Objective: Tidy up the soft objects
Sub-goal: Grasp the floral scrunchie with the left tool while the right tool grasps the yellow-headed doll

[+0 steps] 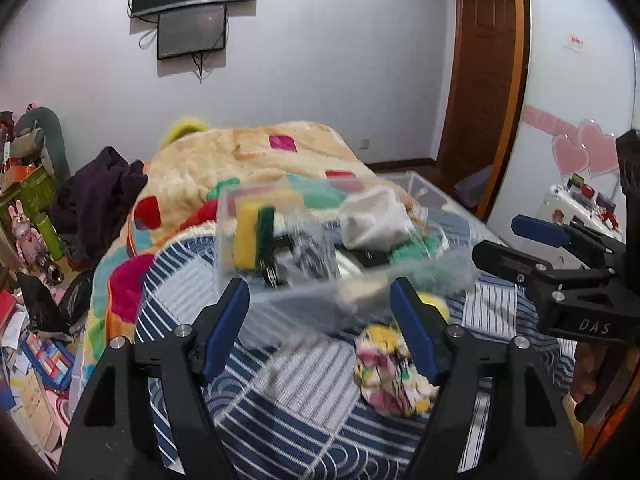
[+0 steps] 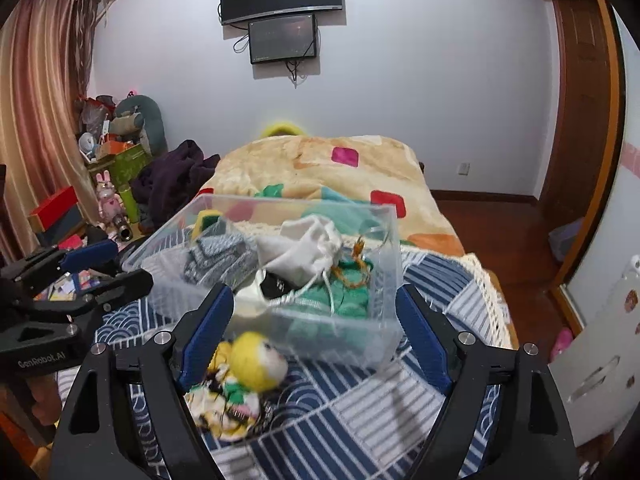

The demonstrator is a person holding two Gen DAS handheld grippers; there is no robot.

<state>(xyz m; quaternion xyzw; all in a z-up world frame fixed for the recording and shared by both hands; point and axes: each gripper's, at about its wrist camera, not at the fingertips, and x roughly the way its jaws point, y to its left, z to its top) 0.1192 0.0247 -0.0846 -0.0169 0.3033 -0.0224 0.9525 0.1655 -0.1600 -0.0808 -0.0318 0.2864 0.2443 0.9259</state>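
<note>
I hold my left gripper (image 1: 320, 320) and right gripper (image 2: 316, 332) above the blue-and-white striped quilt (image 2: 360, 412), both with fingers spread wide and nothing between them. A clear plastic storage box (image 2: 384, 240) sits on the quilt ahead, holding a white drawstring pouch (image 2: 308, 248), a grey striped cloth (image 2: 218, 254), green fabric (image 2: 352, 300) and a yellow-and-green sponge (image 1: 252, 236). A small yellow-haired plush doll (image 2: 244, 376) lies on the quilt just before the box, outside it.
</note>
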